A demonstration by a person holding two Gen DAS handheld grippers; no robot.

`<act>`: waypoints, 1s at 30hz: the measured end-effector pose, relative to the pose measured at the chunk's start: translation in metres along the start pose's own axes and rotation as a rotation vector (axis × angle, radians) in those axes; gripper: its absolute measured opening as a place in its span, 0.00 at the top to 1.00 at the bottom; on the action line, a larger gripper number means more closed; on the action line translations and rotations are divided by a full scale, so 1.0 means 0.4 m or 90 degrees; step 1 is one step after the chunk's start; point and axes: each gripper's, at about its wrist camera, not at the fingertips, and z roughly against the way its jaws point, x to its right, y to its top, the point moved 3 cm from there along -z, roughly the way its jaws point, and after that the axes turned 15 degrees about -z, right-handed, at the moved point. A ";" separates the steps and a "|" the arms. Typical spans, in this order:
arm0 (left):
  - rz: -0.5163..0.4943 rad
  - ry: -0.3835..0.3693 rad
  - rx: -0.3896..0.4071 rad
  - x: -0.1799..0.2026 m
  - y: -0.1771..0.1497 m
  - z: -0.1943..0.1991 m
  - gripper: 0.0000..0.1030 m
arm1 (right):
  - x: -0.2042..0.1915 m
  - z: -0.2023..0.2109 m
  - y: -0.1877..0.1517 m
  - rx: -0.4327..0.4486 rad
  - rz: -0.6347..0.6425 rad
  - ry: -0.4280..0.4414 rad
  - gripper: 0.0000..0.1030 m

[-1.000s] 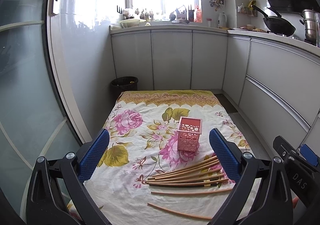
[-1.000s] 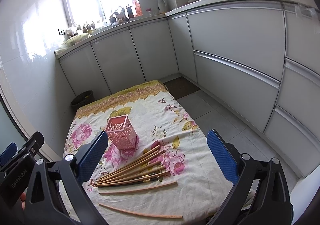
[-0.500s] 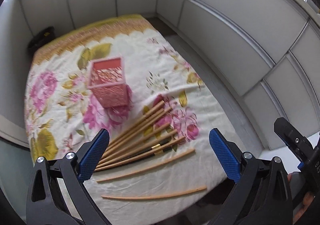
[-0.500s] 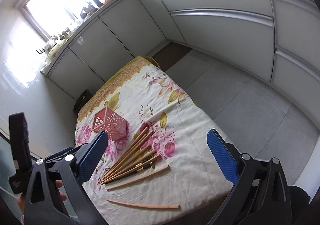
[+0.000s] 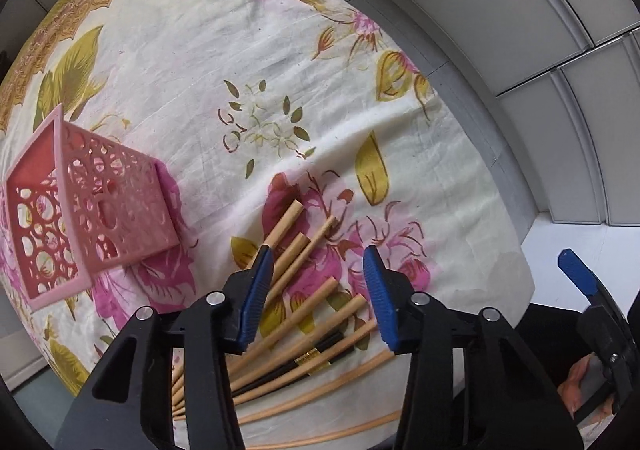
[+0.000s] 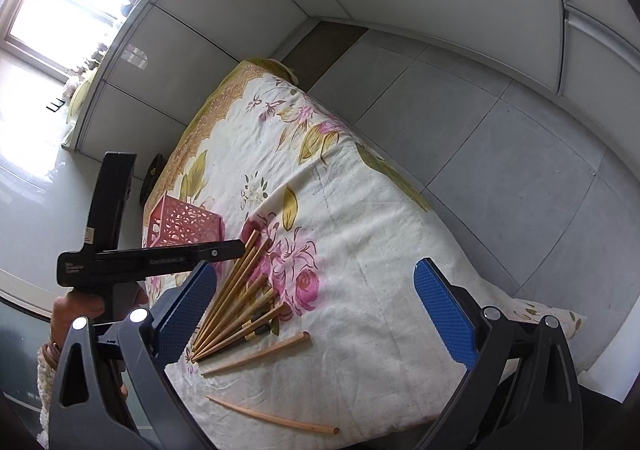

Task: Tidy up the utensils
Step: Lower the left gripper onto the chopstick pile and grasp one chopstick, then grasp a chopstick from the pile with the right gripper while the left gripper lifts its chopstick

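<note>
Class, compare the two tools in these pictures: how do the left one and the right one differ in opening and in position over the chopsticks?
The left tool has its jaws partly closed, while the right tool gapes wide. The left tool sits low over the fanned chopsticks, straddling several; the right tool sits farther back, over cloth beside them. Both grip nothing and have blue pads.

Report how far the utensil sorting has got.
Nothing is sorted yet: the pink holder stands empty. In hand: the left gripper, open, straddles the fanned chopsticks without gripping. Left: every chopstick, including two loose ones nearer the cloth's edge. The right gripper hangs open.
</note>
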 end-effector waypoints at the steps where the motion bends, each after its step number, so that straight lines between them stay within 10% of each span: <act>1: -0.001 0.004 0.000 -0.007 0.005 -0.008 0.63 | -0.002 -0.005 0.000 -0.005 0.000 0.001 0.07; 6: -0.018 0.001 -0.009 -0.017 0.026 -0.042 0.78 | -0.012 -0.024 -0.005 -0.024 0.005 0.001 0.07; 21: -0.077 0.065 -0.039 -0.068 0.009 -0.095 0.84 | -0.022 -0.051 -0.021 -0.062 0.005 0.014 0.07; 30: -0.097 0.127 0.108 0.001 -0.100 0.030 0.88 | 0.008 -0.051 -0.123 -0.203 -0.122 0.020 0.07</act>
